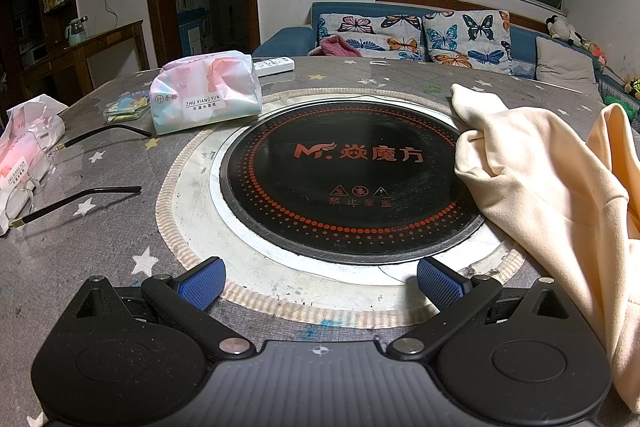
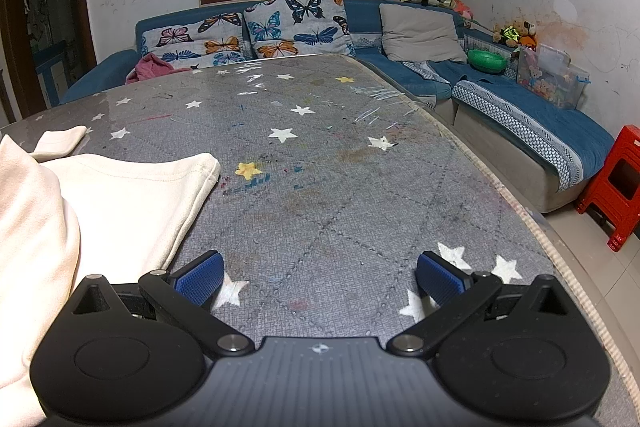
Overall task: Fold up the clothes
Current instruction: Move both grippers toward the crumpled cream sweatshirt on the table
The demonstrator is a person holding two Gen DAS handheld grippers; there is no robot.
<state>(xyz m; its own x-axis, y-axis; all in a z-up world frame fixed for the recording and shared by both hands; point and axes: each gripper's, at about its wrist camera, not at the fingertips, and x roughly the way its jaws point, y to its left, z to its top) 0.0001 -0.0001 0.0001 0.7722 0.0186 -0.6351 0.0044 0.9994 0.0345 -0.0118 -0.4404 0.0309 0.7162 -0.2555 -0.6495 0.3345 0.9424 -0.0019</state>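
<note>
One cream garment [image 1: 552, 195] lies rumpled on the star-printed counter [image 2: 328, 187], its edge overlapping the round black hotplate [image 1: 348, 179]; two tissue packs [image 1: 206, 93] and one pair of glasses [image 1: 80, 171] sit left; the left gripper [image 1: 320, 283] hovers low, spread and empty; the right gripper [image 2: 320, 281] likewise, beside the cloth.

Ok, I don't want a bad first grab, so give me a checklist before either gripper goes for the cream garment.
1. Left gripper open and holding nothing: ok.
2. Right gripper open and holding nothing: ok.
3. Cream garment lying flat: not ok, bunched up.
4. Garment off the round hotplate: not ok, a sleeve overlaps its rim.
5. Bare table to spread it on: ok.
6. Hotplate cold: cannot tell.
</note>
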